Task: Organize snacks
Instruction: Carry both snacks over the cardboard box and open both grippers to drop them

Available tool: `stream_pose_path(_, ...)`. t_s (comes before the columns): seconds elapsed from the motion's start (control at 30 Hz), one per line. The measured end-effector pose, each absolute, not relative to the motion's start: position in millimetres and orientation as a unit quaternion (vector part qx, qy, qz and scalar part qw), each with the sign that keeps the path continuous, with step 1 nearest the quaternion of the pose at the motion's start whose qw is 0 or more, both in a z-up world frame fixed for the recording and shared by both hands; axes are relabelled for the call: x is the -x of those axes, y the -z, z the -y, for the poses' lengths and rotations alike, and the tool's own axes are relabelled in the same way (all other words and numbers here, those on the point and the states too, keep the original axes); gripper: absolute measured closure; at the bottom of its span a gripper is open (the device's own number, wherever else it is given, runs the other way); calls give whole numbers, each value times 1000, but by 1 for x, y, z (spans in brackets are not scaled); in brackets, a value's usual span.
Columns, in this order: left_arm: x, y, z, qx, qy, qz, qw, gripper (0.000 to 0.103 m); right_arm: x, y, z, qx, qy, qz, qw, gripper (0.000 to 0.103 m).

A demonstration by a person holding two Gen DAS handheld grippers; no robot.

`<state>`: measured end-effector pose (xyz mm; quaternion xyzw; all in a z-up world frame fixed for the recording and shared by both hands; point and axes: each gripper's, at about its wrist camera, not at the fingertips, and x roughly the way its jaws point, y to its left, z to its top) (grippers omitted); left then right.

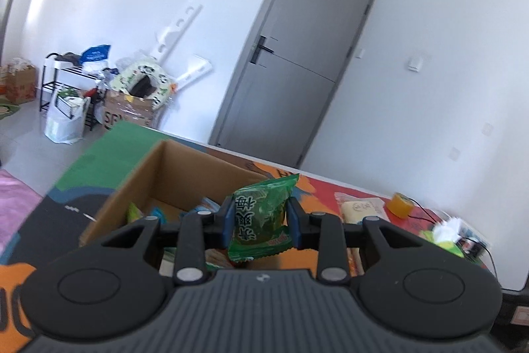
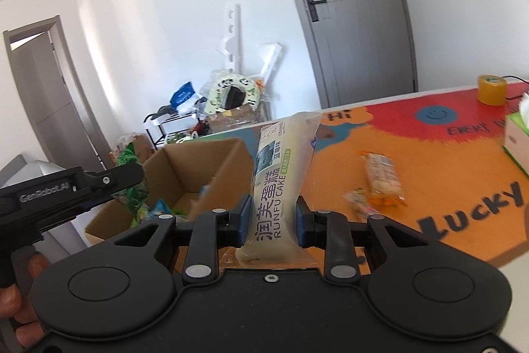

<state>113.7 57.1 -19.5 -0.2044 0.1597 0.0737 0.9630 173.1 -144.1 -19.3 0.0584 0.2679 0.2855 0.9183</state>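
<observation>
Over colourful mat point(image 2: 446, 187), both claws grip snacks.

I see a grey door point(image 2: 357, 12) with a black handle point(image 2: 314, 4), shut, set in a white wall point(image 1: 429, 55). A second doorway point(image 2: 43, 95) stands at the far left of the right view. Left of the grey door, white boards point(image 1: 180, 28) lean against the wall above a heap of clutter: a torn carton point(image 1: 130, 110) holding a panda-print ring point(image 1: 142, 78), a black rack point(image 1: 61, 81), a white bag point(image 1: 64, 121) and a blue bag point(image 1: 96, 52). On the colourful mat point(image 2: 446, 154) I note a yellow tape roll point(image 2: 492, 89), a black cable point(image 1: 426, 214) beside it, and a tissue box point(image 2: 517, 138) near the edge.
</observation>
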Motion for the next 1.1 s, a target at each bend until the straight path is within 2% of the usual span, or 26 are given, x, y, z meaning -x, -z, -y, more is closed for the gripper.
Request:
stream_pose_path(0.7,-153,26,-117,200,-109,-170,959,70,-183,2,49,-21,-326,-263,908,75)
stream_pose_path(0.77,-155,27,-119,200,-111,-171,958,63,-186,3,43,-21,-326,-264,907,75)
stream_pose_path(0.83,-153,28,-124,211,-109,-171,956,47,-188,5,39,-21,-327,-268,906,75)
stream_pose_path(0.93,-142,27,-129,216,-117,-162,956,32,-188,8,32,-18,-329,-274,904,75)
stream_pose_path(1.1,-117,22,-140,248,-133,-139,950,23,-182,10,21,-14,-337,-279,899,75)
